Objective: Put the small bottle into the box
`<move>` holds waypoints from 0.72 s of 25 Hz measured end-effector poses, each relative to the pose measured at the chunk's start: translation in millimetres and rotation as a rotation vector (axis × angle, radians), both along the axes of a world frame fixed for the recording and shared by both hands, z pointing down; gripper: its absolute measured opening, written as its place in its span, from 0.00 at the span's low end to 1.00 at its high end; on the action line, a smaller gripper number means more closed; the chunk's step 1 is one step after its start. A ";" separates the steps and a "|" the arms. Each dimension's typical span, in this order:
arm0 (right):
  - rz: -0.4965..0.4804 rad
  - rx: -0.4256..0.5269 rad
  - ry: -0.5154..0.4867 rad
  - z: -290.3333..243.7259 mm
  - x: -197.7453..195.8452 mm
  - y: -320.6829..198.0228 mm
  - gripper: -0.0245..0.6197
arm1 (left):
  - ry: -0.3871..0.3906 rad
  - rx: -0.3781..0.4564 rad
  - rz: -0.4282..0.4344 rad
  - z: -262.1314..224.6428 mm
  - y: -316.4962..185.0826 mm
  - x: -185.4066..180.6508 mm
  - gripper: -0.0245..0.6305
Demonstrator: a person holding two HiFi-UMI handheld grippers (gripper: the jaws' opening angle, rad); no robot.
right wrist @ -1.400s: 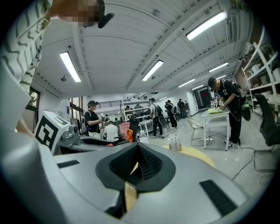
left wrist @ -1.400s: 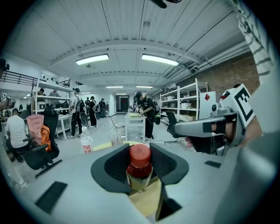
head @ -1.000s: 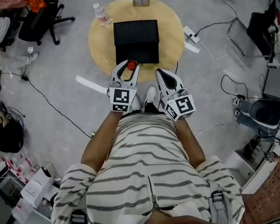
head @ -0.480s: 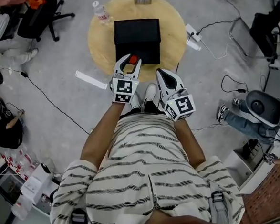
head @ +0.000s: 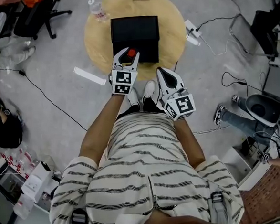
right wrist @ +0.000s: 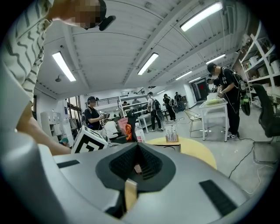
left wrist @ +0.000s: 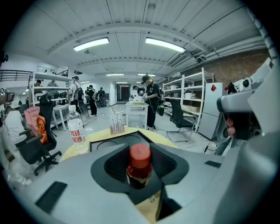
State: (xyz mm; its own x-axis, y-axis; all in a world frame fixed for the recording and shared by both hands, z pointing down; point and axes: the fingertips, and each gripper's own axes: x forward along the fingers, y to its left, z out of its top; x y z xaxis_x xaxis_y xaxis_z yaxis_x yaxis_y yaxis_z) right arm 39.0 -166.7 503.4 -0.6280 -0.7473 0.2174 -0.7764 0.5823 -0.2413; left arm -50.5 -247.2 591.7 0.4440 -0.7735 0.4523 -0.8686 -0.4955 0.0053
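The left tongs [head: 126,56] are clenched on the one small bottle [head: 131,52], which is held over the near part of the single black box [head: 134,30] on the round surface [head: 97,42]. The right tongs [head: 162,74] are pressed together, empty. One water bottle [head: 97,10] is counted. Only the red cap is shown in the head view; the dark body is revealed in the left gripper view.

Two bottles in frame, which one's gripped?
The small red-capped bottle, clamped in the left gripper; the larger clear water bottle stands free on the round table.
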 end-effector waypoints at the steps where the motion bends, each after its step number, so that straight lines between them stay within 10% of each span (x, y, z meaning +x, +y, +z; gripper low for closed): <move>1: 0.001 -0.005 0.000 1.8 0.8 -0.9 0.06 | -0.001 0.000 0.002 1.7 -2.2 1.3 0.27; 18: 0.008 -0.058 -0.027 14.2 9.1 -3.3 0.06 | -0.011 -0.045 -0.025 31.9 -24.4 6.1 0.27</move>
